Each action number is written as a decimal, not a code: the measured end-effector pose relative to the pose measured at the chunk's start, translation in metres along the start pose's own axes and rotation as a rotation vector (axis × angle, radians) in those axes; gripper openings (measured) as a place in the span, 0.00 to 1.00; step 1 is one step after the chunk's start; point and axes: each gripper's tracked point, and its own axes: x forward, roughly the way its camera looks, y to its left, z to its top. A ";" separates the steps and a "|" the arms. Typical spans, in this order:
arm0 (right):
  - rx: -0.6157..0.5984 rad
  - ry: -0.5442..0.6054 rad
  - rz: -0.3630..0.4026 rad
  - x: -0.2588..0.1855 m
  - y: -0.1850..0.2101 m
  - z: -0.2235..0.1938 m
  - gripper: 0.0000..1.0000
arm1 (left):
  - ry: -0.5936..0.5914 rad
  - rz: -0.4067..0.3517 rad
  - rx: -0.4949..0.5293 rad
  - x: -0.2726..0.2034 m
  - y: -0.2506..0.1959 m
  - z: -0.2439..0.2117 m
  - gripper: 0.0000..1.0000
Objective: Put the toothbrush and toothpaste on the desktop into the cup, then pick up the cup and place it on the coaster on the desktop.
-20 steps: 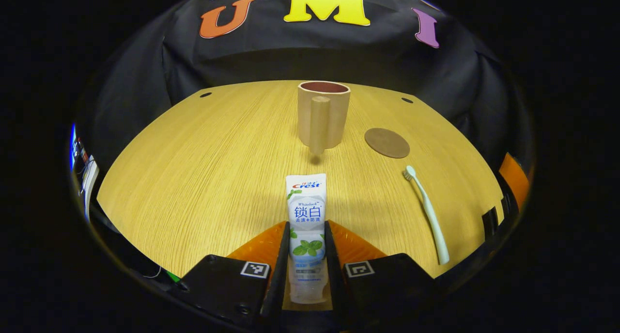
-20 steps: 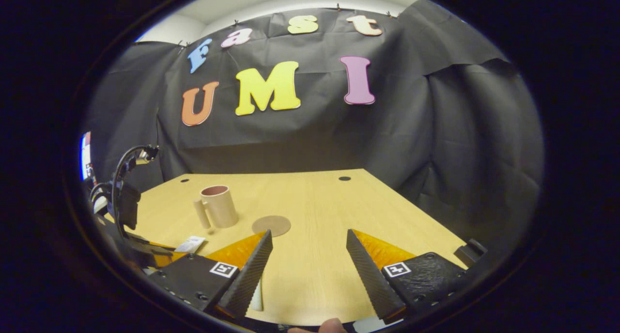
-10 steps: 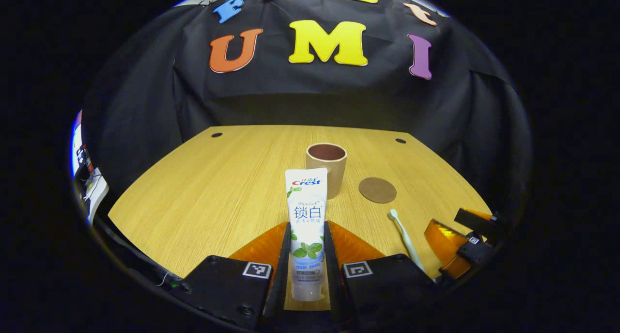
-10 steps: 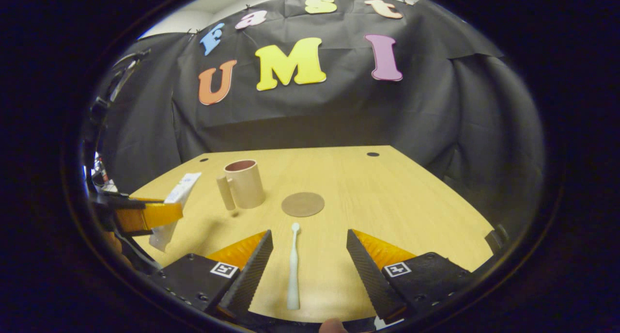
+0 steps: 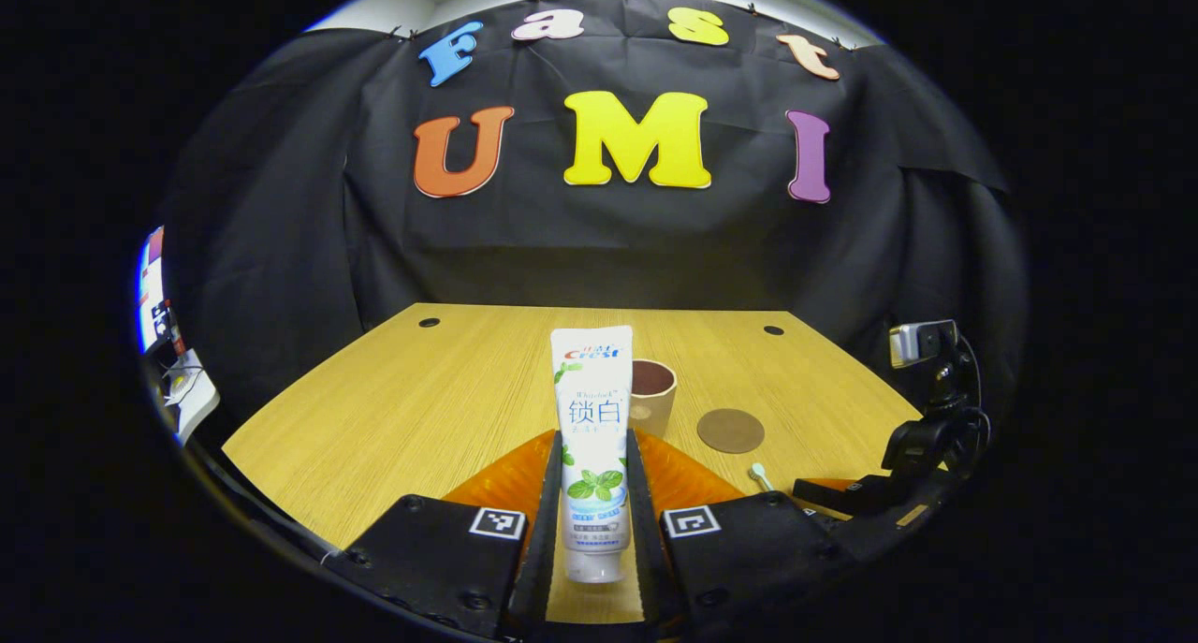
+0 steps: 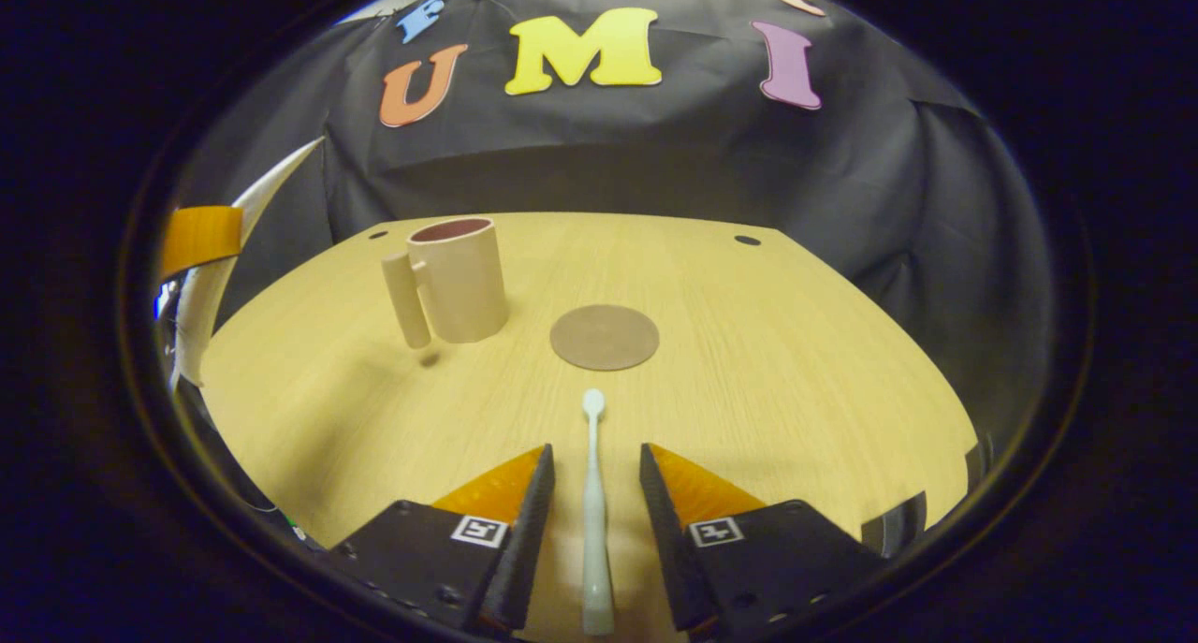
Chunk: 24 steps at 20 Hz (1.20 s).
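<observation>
My left gripper (image 5: 591,448) is shut on the white toothpaste tube (image 5: 591,409) and holds it upright above the desk. Behind the tube stands the beige cup (image 5: 652,395), and the round brown coaster (image 5: 730,431) lies to its right. In the right gripper view the pale toothbrush (image 6: 594,503) lies on the wood, head pointing at the coaster (image 6: 604,337). My right gripper (image 6: 595,452) straddles its handle, open, with a narrow gap on each side. The cup (image 6: 456,278) stands at the left, handle toward me. The raised tube (image 6: 245,201) shows at the far left.
The wooden desk (image 6: 796,362) has two small holes near its back edge, and black cloth hangs behind it. In the left gripper view the right gripper (image 5: 847,493) with its camera mount sits low at the desk's right front, by the toothbrush head (image 5: 758,477).
My left gripper has lifted the toothpaste tube off the desk and tilted up. The right gripper has come down over the toothbrush, and its fingers have narrowed around the handle.
</observation>
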 end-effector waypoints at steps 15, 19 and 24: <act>0.097 -0.229 0.126 -0.063 -0.032 0.061 0.00 | -0.327 -0.084 -0.035 0.112 -0.021 0.130 0.39; 0.124 -0.265 0.130 -0.076 -0.042 0.066 0.00 | -0.313 -0.134 -0.077 0.136 -0.039 0.126 0.39; 0.152 -0.255 0.158 -0.081 -0.047 0.060 0.00 | -0.235 -0.136 -0.103 0.165 -0.039 0.097 0.41</act>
